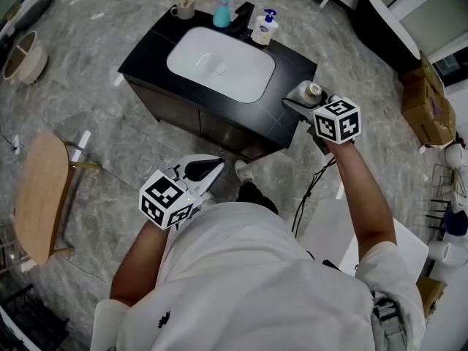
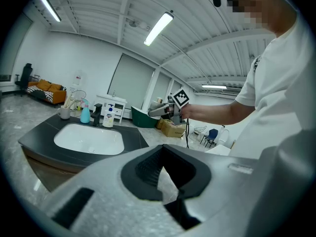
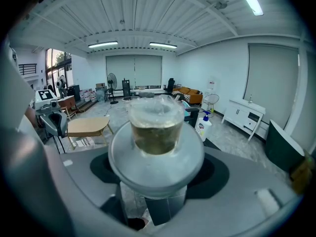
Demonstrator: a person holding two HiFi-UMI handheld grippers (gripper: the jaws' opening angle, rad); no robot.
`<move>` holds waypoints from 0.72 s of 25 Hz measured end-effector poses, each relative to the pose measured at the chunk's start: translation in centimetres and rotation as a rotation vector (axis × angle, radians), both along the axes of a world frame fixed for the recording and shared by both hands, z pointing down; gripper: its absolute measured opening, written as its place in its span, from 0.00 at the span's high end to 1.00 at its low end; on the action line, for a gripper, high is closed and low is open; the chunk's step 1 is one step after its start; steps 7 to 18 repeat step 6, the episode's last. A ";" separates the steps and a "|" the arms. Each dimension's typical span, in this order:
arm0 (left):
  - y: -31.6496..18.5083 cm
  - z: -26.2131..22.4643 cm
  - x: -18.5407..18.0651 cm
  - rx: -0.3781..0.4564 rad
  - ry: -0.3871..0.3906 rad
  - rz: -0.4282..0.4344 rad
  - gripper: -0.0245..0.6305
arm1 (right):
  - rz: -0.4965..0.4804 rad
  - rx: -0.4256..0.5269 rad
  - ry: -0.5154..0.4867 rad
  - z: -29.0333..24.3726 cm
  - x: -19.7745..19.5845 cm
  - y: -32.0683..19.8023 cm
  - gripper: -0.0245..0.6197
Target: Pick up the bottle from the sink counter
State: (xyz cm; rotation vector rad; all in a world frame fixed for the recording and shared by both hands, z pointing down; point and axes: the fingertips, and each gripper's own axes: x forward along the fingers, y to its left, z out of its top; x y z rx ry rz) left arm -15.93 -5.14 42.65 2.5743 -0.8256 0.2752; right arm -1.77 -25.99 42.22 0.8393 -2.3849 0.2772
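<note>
My right gripper [image 1: 298,102] is shut on a grey round bottle [image 1: 310,91] with a clear cap, holding it in the air by the right end of the black sink counter [image 1: 292,68]. In the right gripper view the bottle [image 3: 156,147] fills the middle, pinched between the two jaws, with floor showing below it. My left gripper [image 1: 203,170] hangs low in front of the person's body, away from the counter, jaws together and empty. The left gripper view looks past its closed jaws toward the right gripper [image 2: 165,109] and the counter [image 2: 133,144].
On the counter sit a white basin [image 1: 219,64], a faucet [image 1: 242,17], a teal spray bottle [image 1: 221,9], a white pump bottle [image 1: 265,28] and a cup with brushes [image 1: 184,7]. A wooden stool [image 1: 40,196] stands at the left and cardboard boxes [image 1: 428,104] at the right.
</note>
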 end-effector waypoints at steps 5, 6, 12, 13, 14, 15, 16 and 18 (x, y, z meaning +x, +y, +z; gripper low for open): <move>0.2 -0.2 -0.3 0.003 -0.001 -0.005 0.95 | -0.004 0.002 0.003 0.0 -0.2 0.0 0.42; 0.2 -0.2 -0.4 0.005 -0.002 -0.008 0.95 | -0.006 0.002 0.002 -0.1 -0.3 -0.1 0.42; 0.2 -0.2 -0.4 0.005 -0.002 -0.008 0.95 | -0.006 0.002 0.002 -0.1 -0.3 -0.1 0.42; 0.2 -0.2 -0.4 0.005 -0.002 -0.008 0.95 | -0.006 0.002 0.002 -0.1 -0.3 -0.1 0.42; 0.2 -0.2 -0.4 0.005 -0.002 -0.008 0.95 | -0.006 0.002 0.002 -0.1 -0.3 -0.1 0.42; 0.2 -0.2 -0.4 0.005 -0.002 -0.008 0.95 | -0.006 0.002 0.002 -0.1 -0.3 -0.1 0.42; 0.2 -0.2 -0.4 0.005 -0.002 -0.008 0.95 | -0.006 0.002 0.002 -0.1 -0.3 -0.1 0.42; 0.2 -0.2 -0.4 0.005 -0.002 -0.008 0.95 | -0.006 0.002 0.002 -0.1 -0.3 -0.1 0.42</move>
